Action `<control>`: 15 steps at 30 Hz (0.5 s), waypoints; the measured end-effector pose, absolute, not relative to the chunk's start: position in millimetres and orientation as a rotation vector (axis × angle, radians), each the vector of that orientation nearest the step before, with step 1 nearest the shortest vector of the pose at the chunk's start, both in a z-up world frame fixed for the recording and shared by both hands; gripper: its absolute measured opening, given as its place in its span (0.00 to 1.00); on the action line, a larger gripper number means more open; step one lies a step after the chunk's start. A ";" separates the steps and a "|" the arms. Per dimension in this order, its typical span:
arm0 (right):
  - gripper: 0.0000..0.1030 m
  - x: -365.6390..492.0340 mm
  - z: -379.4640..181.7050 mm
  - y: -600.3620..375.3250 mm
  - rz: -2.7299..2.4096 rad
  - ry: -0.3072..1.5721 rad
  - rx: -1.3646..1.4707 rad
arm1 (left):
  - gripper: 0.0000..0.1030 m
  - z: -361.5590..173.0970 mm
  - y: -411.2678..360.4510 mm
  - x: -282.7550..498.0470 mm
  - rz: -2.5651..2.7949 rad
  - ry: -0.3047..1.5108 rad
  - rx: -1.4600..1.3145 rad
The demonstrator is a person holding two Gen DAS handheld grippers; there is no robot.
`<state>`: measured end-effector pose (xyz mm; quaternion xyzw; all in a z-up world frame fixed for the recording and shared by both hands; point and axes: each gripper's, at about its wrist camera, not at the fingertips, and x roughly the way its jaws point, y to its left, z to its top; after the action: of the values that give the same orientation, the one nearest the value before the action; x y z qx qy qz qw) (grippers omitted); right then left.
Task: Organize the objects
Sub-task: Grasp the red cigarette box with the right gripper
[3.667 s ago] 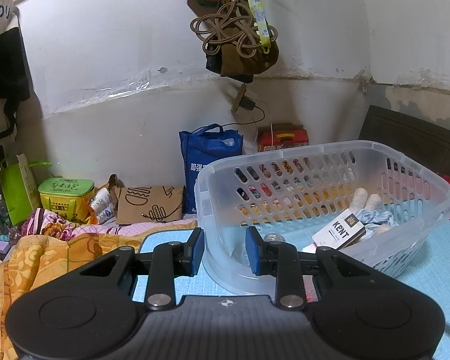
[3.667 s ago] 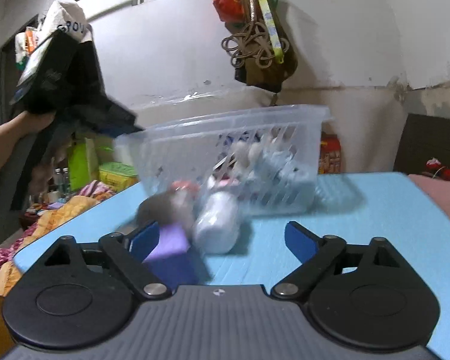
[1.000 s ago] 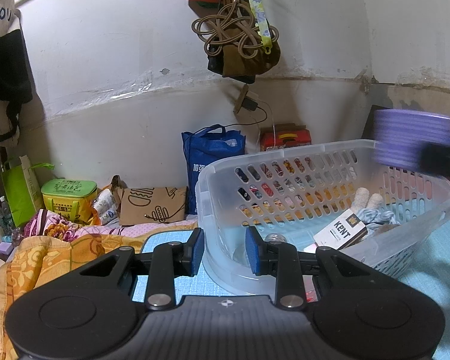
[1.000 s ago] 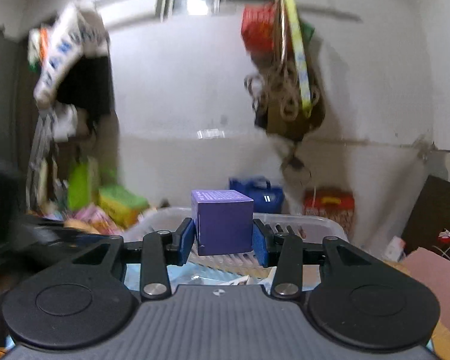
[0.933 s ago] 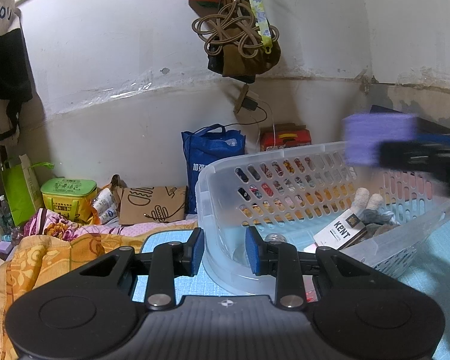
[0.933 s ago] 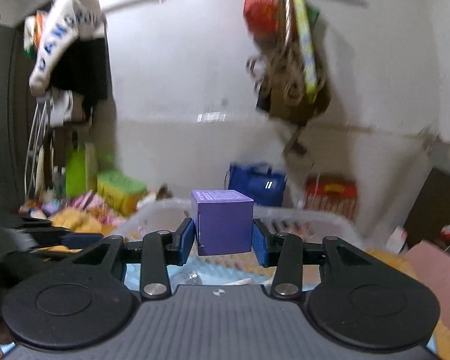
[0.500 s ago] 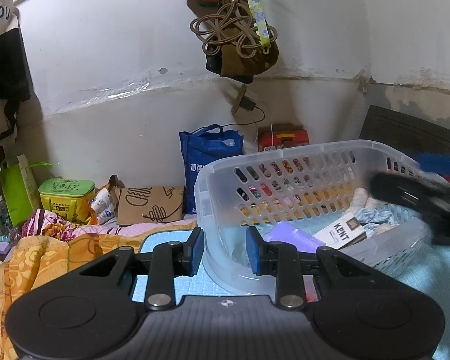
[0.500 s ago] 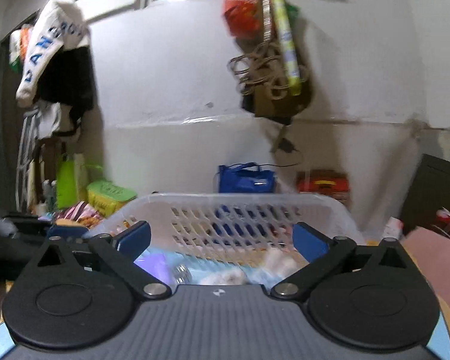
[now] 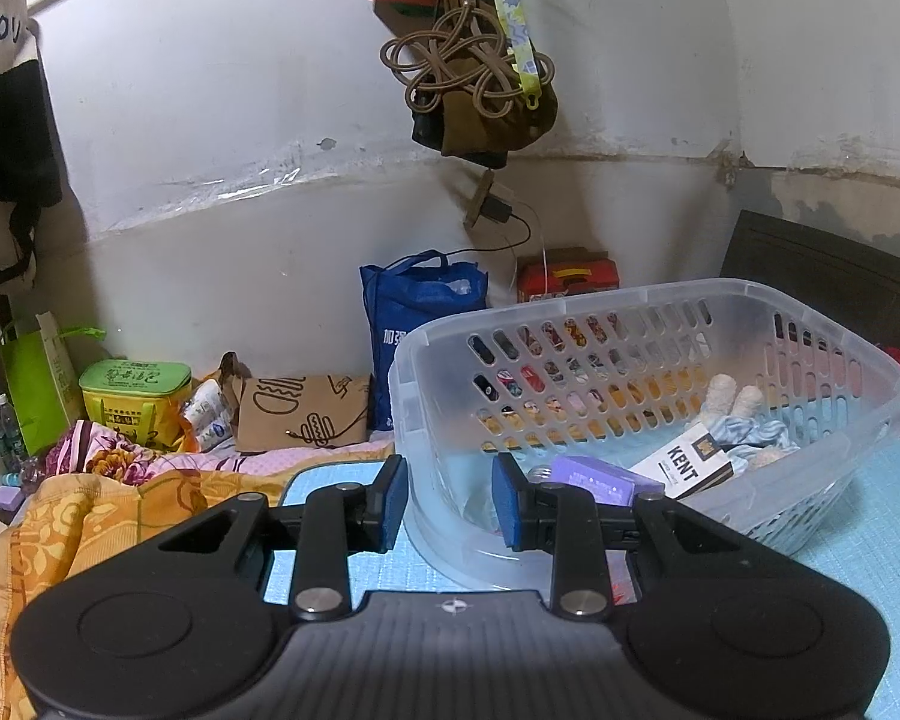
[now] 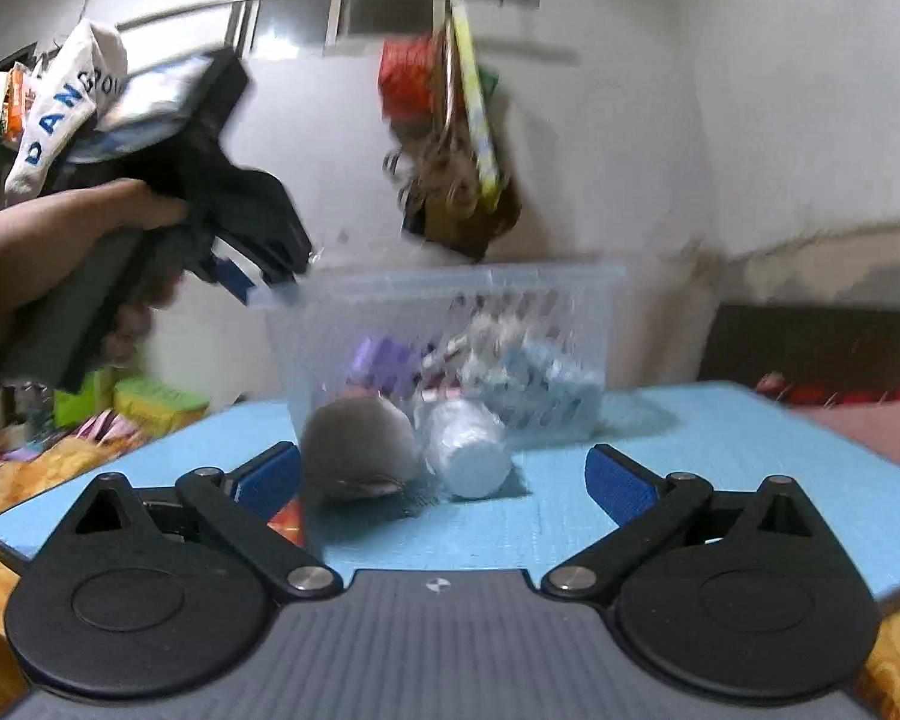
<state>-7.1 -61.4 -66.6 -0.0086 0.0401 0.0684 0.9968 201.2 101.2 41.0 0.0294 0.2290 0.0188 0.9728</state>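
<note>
A clear plastic basket (image 9: 834, 324) stands on the blue mat (image 9: 870, 516). In it lie a purple box (image 9: 594, 474), a white KENT carton (image 9: 684, 459) and crumpled cloth. My left gripper (image 9: 450, 504) is shut on the basket's near corner rim. In the right wrist view the basket (image 10: 450, 282) is blurred, with the purple box (image 10: 384, 360) inside. My right gripper (image 10: 444, 480) is open and empty, low over the mat. A grey round object (image 10: 360, 444) and a white bottle (image 10: 468, 438) lie between its fingers and the basket.
The left gripper held by a hand (image 10: 90, 222) shows at upper left in the right wrist view. Bags hang on the wall (image 9: 474, 90). A blue bag (image 9: 420, 312), paper bag (image 9: 300, 414), green box (image 9: 135, 396) and an orange blanket (image 9: 90, 510) lie left of the mat.
My right gripper carried the purple box over the basket, opened and let it go into the basket. It has since pulled back and down to the mat. The left gripper stayed put.
</note>
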 end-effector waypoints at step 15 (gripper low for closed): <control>0.71 8.0 -83.2 -13.2 0.252 0.177 -0.082 | 0.34 41.7 102.8 200.5 0.033 0.458 0.061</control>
<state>8.0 -13.2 -83.2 -0.0409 0.0879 0.1253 0.9874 200.5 102.8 41.7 0.0304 0.2271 0.0164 0.9732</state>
